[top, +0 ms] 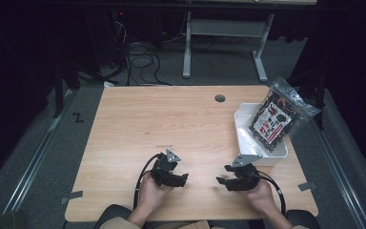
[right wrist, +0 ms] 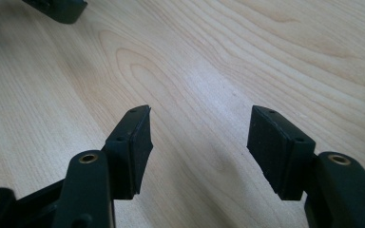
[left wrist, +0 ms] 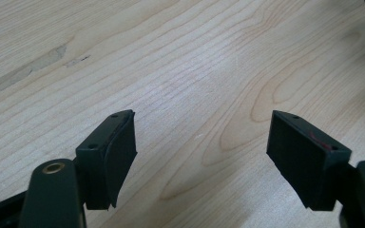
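Your most likely object, the dark printed snack packet [top: 277, 113], lies tilted in the white bin [top: 246, 135] at about 3 o'clock on the wooden table [top: 138, 124], its upper end jutting past the bin's far right rim; what the packet holds is hard to make out from the high view, possibly dried seaweed. Just off the bin's near corner, at about 5 o'clock, your right gripper [top: 225, 181] rests low over the wood in your right hand [top: 259, 194], jaws spread wide with bare table between the pads [right wrist: 272, 142]. Your left gripper [top: 179, 179] sits at about 6 o'clock in your left hand [top: 151, 193], facing the right one across a gap, its jaws likewise released and its pads [left wrist: 304, 154] with nothing between them but wood grain. A round cable hole [top: 219, 98] marks the tabletop near 1 o'clock
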`<state>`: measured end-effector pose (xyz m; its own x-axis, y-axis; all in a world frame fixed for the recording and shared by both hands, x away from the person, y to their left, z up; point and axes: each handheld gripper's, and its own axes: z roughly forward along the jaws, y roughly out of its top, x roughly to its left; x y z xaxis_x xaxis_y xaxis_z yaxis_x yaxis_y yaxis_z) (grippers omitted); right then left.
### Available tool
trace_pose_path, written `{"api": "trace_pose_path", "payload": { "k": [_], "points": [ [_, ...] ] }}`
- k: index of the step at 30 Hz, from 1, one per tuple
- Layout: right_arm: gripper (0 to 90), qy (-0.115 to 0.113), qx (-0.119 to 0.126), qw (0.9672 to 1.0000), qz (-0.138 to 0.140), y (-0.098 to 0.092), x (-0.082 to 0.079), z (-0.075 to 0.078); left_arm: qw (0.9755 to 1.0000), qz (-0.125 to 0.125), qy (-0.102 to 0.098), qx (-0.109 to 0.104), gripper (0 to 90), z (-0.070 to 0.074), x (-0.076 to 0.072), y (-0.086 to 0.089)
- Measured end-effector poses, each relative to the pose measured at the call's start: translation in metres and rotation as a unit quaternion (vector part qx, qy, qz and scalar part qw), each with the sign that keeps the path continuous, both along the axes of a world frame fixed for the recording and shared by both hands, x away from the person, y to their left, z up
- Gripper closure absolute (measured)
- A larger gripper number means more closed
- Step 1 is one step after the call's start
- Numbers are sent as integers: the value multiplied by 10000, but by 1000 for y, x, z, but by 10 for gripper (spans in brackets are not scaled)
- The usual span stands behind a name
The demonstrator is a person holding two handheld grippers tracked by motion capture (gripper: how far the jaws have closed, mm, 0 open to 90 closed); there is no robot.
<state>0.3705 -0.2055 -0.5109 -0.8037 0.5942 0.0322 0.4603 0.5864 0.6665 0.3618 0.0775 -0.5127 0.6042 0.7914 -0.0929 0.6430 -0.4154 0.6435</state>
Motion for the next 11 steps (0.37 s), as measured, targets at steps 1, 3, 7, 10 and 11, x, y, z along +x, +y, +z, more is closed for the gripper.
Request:
{"api": "trace_pose_path", "payload": {
  "k": [1,3,7,10,11],
  "points": [
    [413,3,-43,10000,-7,1,0,-1,10000,1,-1,0,255,0,0,0],
    [412,49,-45,10000,-30,1,-1,-2,10000,-4,-2,2,256,0,0,0],
    [414,24,-45,10000,-45,1,-1,-3,10000,-14,-1,6,255,0,0,0],
    [413,31,-71,10000,-49,0,-1,-5,10000,-14,-3,7,255,0,0,0],
    [413,27,-55,10000,-44,0,-1,-5,10000,-13,-3,8,255,0,0,0]
  ]
}}
